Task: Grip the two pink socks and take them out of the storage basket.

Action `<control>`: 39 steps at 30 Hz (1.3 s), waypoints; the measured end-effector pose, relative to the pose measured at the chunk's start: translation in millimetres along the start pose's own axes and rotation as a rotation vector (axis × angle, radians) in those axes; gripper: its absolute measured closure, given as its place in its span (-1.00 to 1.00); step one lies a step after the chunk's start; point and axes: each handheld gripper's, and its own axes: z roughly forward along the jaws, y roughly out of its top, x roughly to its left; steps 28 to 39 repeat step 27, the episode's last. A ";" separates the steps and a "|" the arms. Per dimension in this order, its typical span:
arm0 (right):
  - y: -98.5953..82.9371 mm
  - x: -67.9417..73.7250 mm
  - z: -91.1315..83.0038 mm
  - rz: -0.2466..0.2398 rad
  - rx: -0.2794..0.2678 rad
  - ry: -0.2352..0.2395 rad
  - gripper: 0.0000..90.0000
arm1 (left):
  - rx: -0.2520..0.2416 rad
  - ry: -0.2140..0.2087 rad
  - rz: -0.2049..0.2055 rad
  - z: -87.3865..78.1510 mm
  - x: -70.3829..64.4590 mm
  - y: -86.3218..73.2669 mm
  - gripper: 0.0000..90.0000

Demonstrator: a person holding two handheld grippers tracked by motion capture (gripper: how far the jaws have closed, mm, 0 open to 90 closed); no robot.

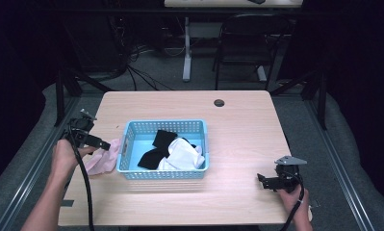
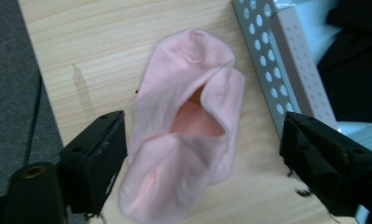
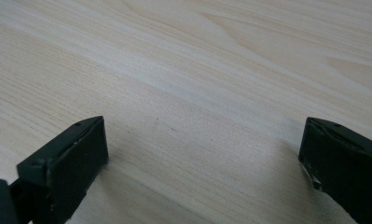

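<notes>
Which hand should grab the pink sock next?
Left, probably. The left gripper hangs open right over the pink sock beside the blue basket. The right gripper sits far across the table.

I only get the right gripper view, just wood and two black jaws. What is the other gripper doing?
Observer: The left gripper is open over a soft pink sock lying on the light wooden table.
Operator: Is it squeezing the sock?
Observer: No, its jaws stand wide on either side of the sock.
Operator: What's next to the sock?
Observer: A light blue plastic basket with holes in its walls, holding black cloth and white cloth.
Operator: Where's my gripper?
Observer: The right gripper is open over bare wood, to the right of the basket and apart from it.
</notes>
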 end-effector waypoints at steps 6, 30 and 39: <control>0.0 0.1 0.0 0.001 -0.001 0.002 -0.98 | -0.032 0.009 0.016 -10.4 -7.2 -33.4 -0.88; 0.0 0.1 0.0 0.001 -0.001 0.002 -0.98 | -0.108 0.014 -0.045 43.7 -7.2 -115.4 -1.00; 0.0 0.1 0.0 0.001 -0.001 0.002 -0.98 | -0.108 0.014 -0.045 43.7 -7.2 -115.4 -1.00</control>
